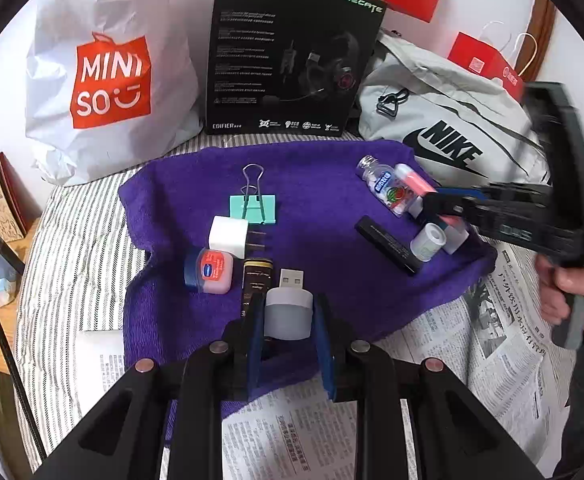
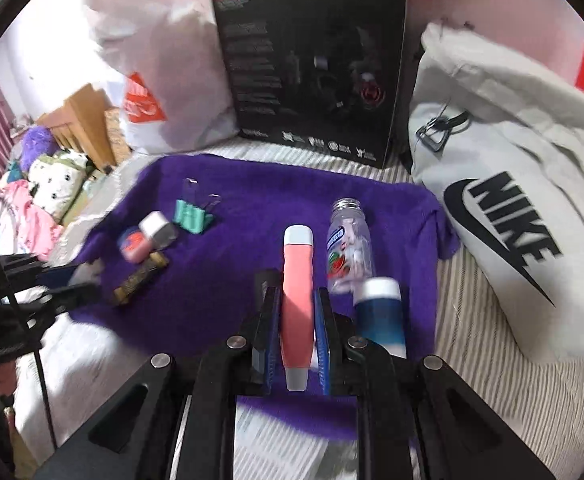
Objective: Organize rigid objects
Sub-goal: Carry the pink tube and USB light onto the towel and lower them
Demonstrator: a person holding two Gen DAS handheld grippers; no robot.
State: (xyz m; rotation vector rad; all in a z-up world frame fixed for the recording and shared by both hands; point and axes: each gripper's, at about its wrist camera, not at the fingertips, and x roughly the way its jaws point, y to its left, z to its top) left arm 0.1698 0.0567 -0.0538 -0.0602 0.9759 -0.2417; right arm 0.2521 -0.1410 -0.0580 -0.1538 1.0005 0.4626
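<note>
Small objects lie on a purple towel [image 1: 316, 184]. My left gripper [image 1: 287, 320] is shut on a white USB night light [image 1: 288, 308], its plug pointing away. Beside it lie a black-and-gold tube [image 1: 256, 276], a Vaseline jar [image 1: 208, 272], a white charger plug [image 1: 229, 236] and a teal binder clip [image 1: 253, 204]. My right gripper [image 2: 298, 320] is shut on a pink and white tube [image 2: 298, 292], with a clear candy bottle [image 2: 348, 244] and a blue white-capped bottle [image 2: 382, 312] on its right. The left wrist view also shows a black stick [image 1: 388, 246] and a small white roll [image 1: 428, 242].
A Miniso bag [image 1: 107, 76], a black headset box [image 1: 287, 52] and a grey Nike bag [image 1: 452, 128] stand behind the towel. Red paper bags [image 1: 484, 60] are further back. Newspaper [image 1: 504, 340] covers the striped sheet [image 1: 67, 248] at the front right.
</note>
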